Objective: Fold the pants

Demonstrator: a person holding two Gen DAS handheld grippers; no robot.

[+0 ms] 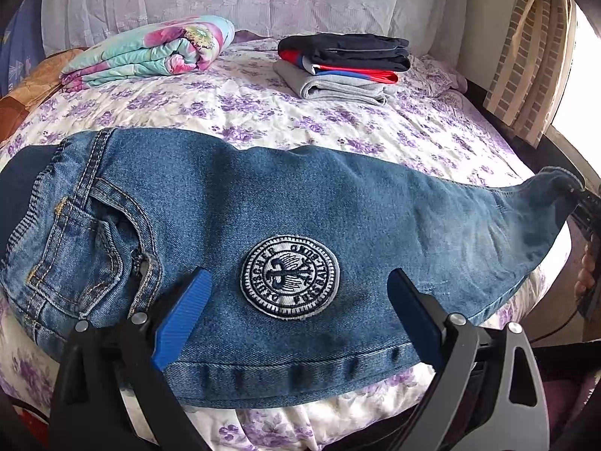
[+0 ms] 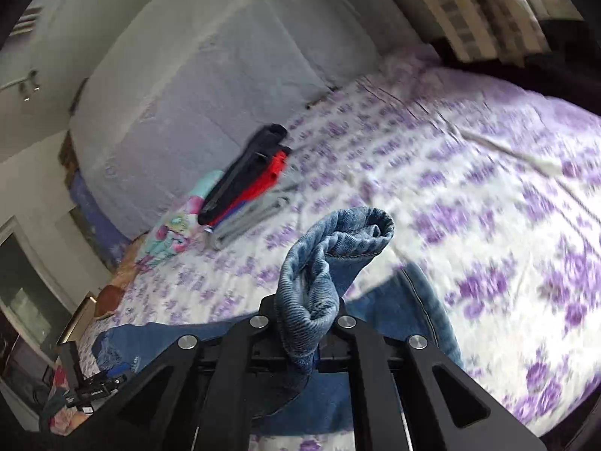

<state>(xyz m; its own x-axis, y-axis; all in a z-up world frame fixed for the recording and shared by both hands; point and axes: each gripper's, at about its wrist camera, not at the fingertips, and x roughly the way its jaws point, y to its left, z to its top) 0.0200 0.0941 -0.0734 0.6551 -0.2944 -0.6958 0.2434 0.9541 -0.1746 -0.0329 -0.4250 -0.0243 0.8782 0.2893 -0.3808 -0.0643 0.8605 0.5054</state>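
Blue denim jeans [image 1: 233, 206] with a round embroidered patch [image 1: 290, 276] lie across the near edge of the bed. My left gripper [image 1: 296, 285] is open, its blue-padded fingers [image 1: 184, 315] resting over the jeans on either side of the patch. My right gripper [image 2: 306, 315] is shut on a bunched leg end of the jeans [image 2: 330, 248] and holds it lifted above the bed. It also shows at the right edge of the left wrist view [image 1: 586, 206], gripping the raised denim corner.
The bed has a purple floral sheet [image 1: 338, 120]. A stack of folded clothes [image 1: 345, 64] and a folded floral quilt [image 1: 150, 50] sit at the back near the headboard. A curtain [image 1: 526, 56] and a window are at the right.
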